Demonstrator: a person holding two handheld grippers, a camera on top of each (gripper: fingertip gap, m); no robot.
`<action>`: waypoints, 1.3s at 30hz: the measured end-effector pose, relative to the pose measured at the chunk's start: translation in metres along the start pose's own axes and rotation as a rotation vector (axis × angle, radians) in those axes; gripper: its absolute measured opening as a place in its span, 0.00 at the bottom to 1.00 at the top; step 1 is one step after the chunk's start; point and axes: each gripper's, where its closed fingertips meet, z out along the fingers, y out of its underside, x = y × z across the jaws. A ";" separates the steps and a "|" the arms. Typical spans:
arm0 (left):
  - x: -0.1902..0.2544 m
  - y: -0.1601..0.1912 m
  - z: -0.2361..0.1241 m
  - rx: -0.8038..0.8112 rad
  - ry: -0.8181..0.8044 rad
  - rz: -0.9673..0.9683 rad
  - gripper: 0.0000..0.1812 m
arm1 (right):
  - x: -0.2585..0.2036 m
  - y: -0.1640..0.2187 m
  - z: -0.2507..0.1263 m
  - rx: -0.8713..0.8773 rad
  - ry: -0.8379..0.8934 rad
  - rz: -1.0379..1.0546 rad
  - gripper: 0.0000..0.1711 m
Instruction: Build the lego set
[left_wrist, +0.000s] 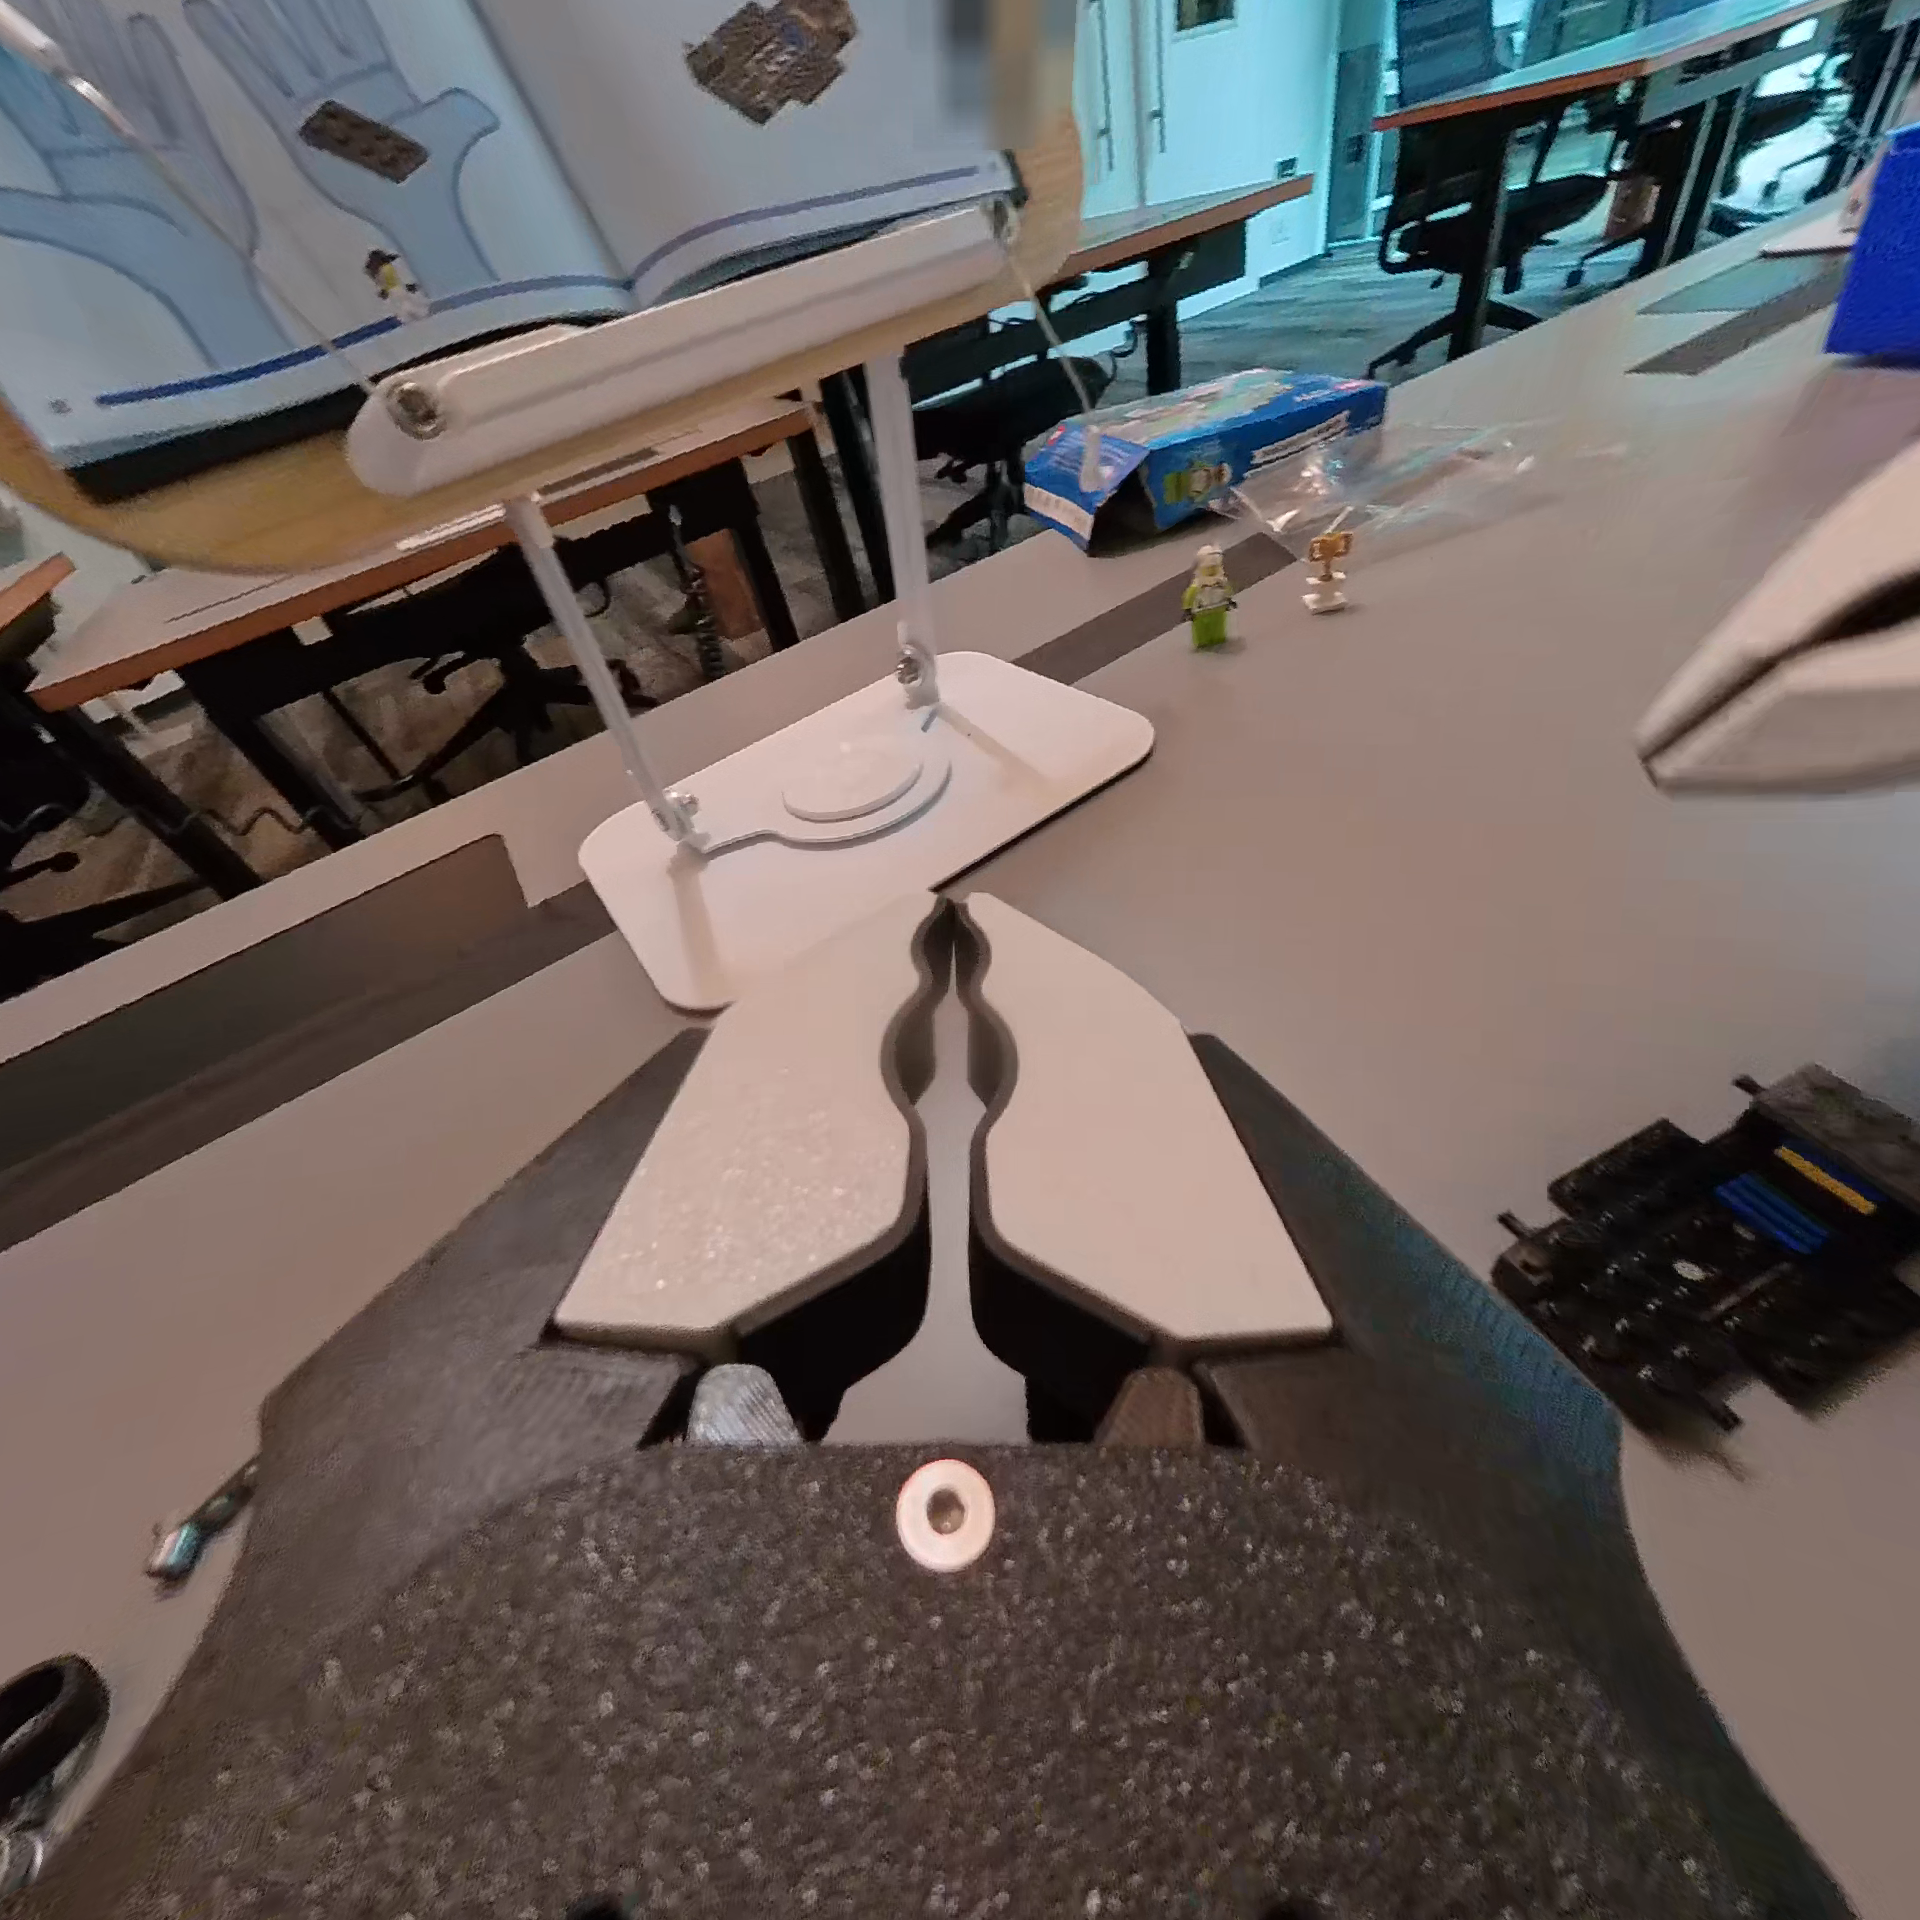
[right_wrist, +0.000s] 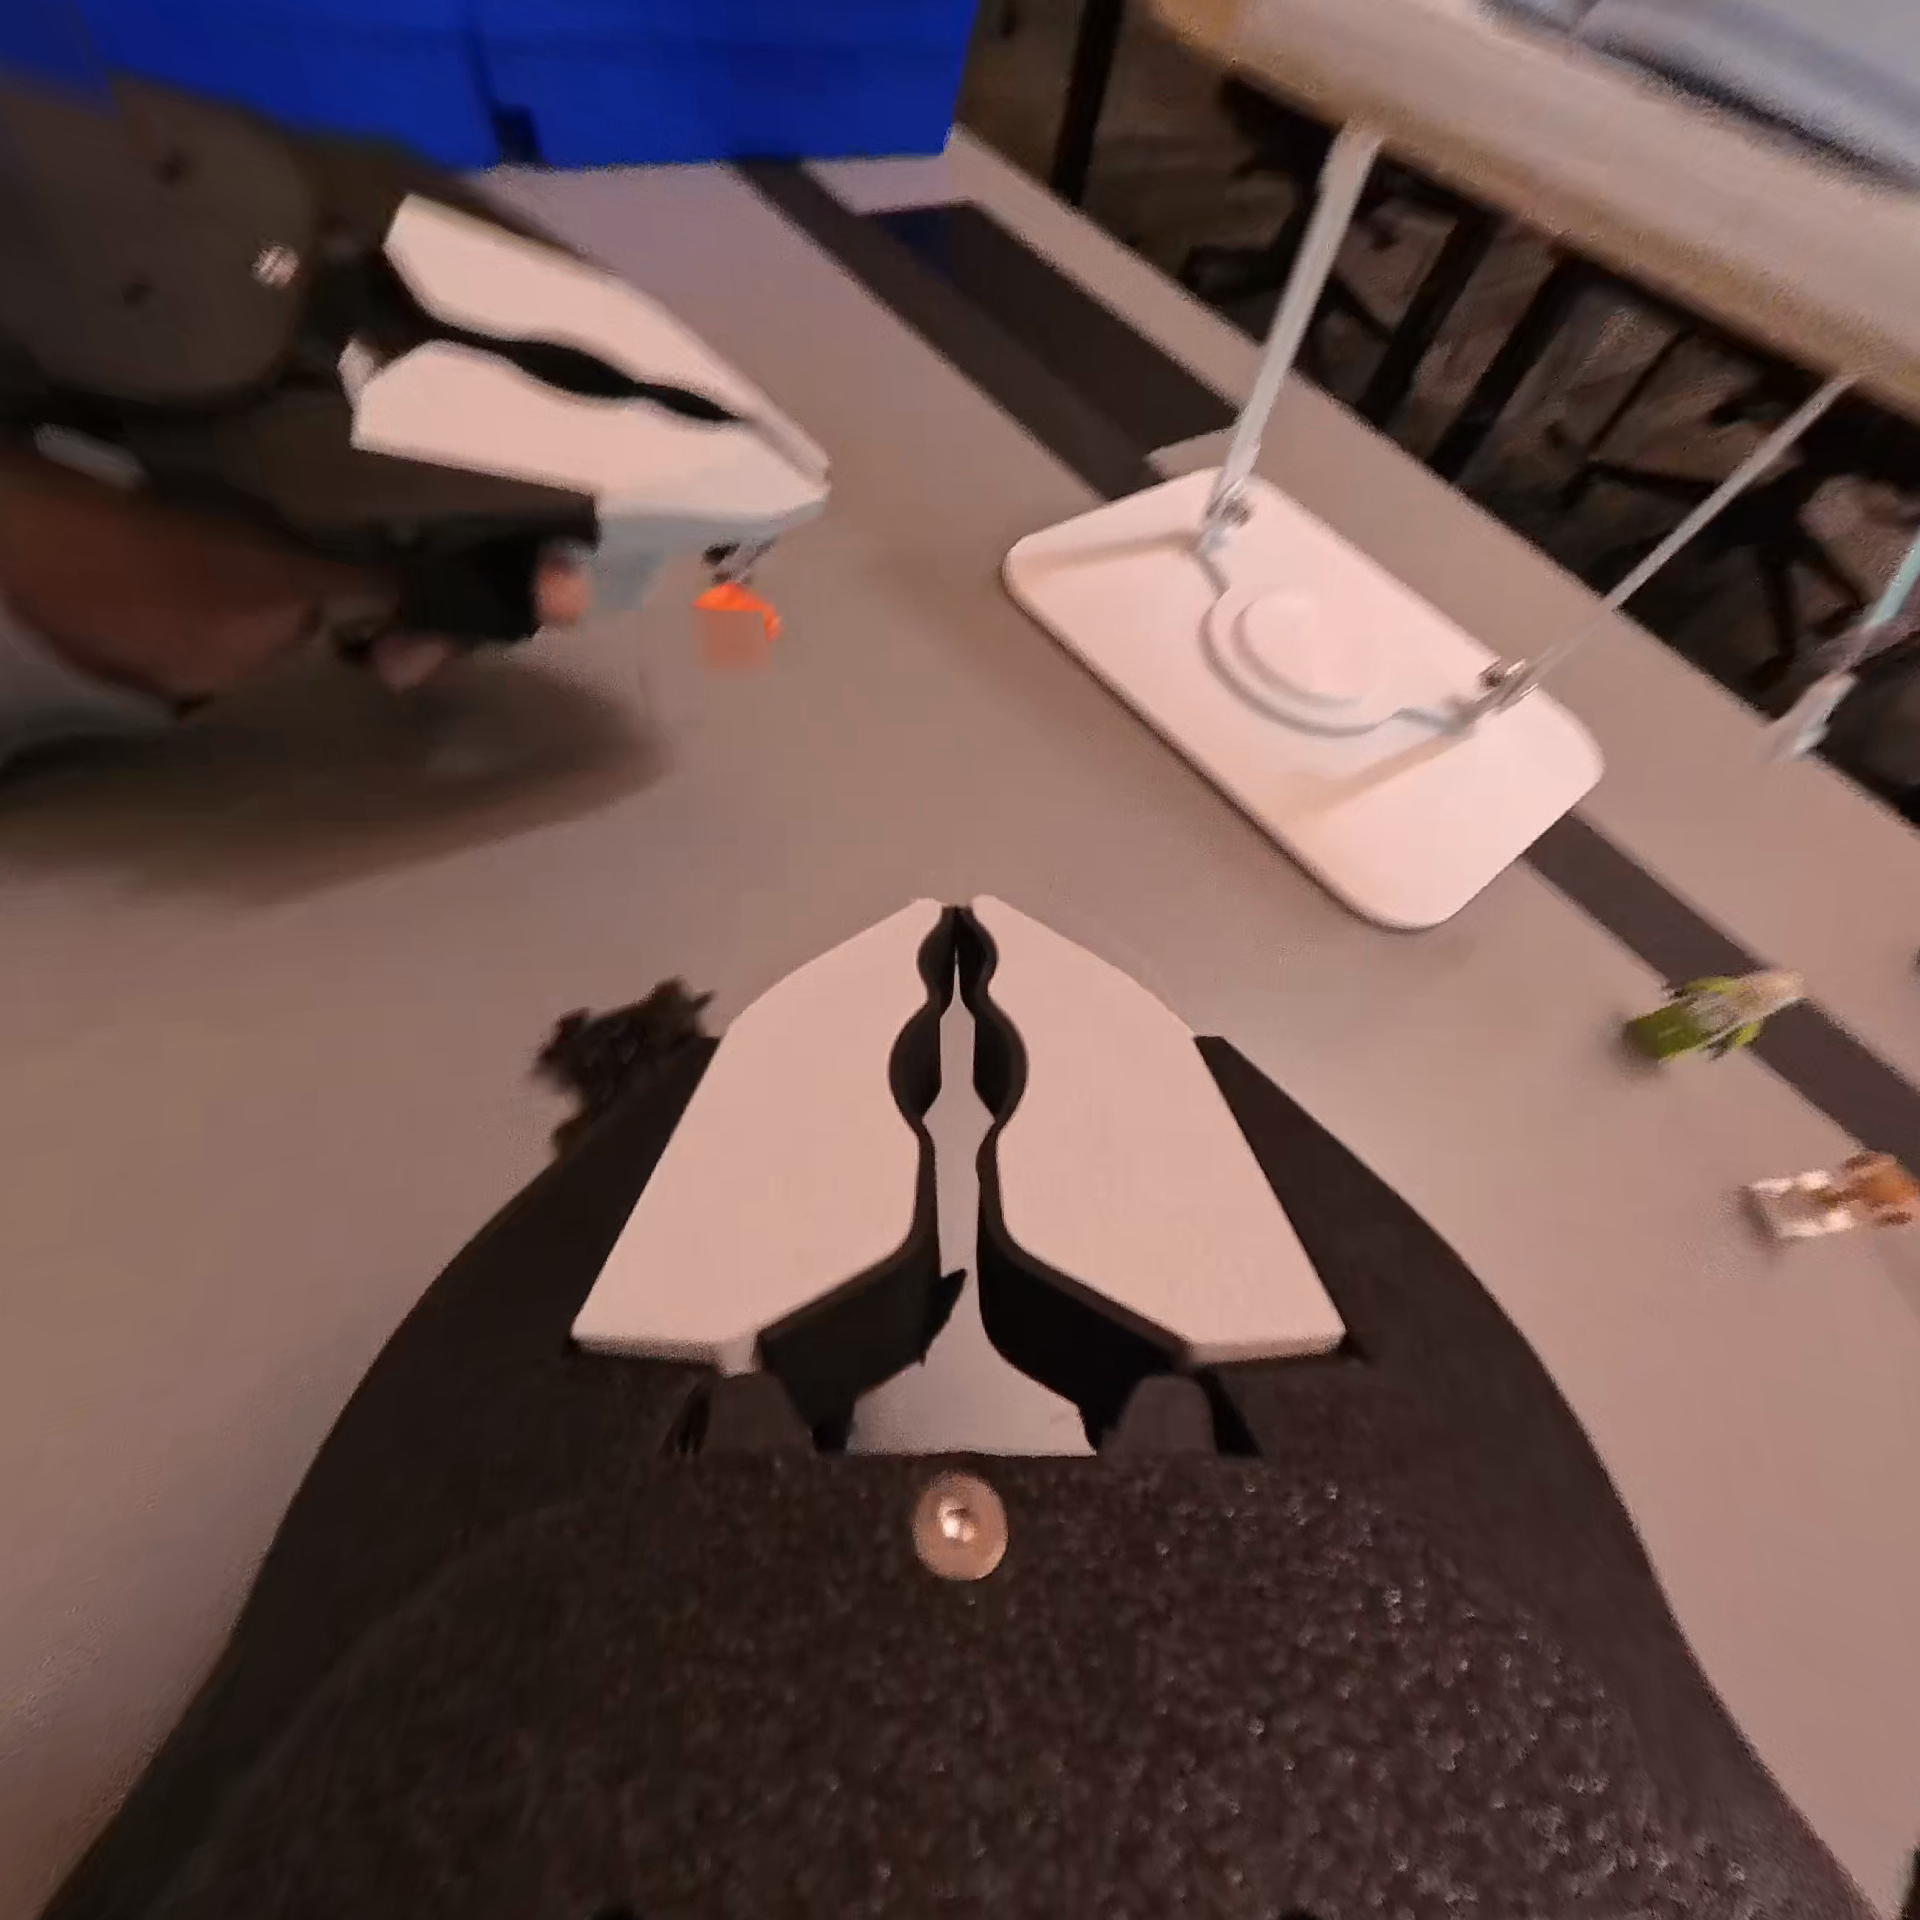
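Hovering over a grey table (left_wrist: 1351, 935), the left gripper (left_wrist: 951, 914) has its two white fingers pressed together at the tips with nothing between them. Just ahead of those tips stands the white base of a book stand (left_wrist: 873, 810), whose thin legs rise to a wooden shelf holding an open instruction booklet (left_wrist: 416, 177). Farther ahead and to the right stand a lime-green minifigure (left_wrist: 1208, 600) and, just beside it, a small gold trophy piece (left_wrist: 1327, 571); behind them lie a blue lego box (left_wrist: 1205, 452) and a clear plastic bag (left_wrist: 1392, 478). Close to the gripper's right side sits a partly built black lego model (left_wrist: 1714, 1257) with blue and yellow parts, resting on the table. At the upper right edge, the tip of the right gripper (left_wrist: 1766, 707) shows. In the right wrist view, which is blurred, the right gripper (right_wrist: 956, 914) also has its fingertips together and holds nothing. Ahead and to its left the left gripper (right_wrist: 800, 478) shows, with a small orange piece (right_wrist: 736, 605) just below its tips; whether they touch it cannot be told. Some black lego pieces (right_wrist: 613, 1034) peek out beside the right gripper's left edge.
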 end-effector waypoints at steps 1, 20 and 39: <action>0.003 -0.001 0.000 -0.002 0.013 0.013 0.00 | -0.010 0.011 -0.004 -0.031 -0.034 0.002 0.00; 0.076 0.015 -0.006 -0.101 0.415 0.136 0.01 | -0.051 0.066 -0.017 -0.150 -0.191 -0.013 0.00; 0.125 0.074 -0.044 -0.533 0.979 0.349 0.31 | -0.047 0.090 -0.019 -0.216 -0.373 -0.102 0.23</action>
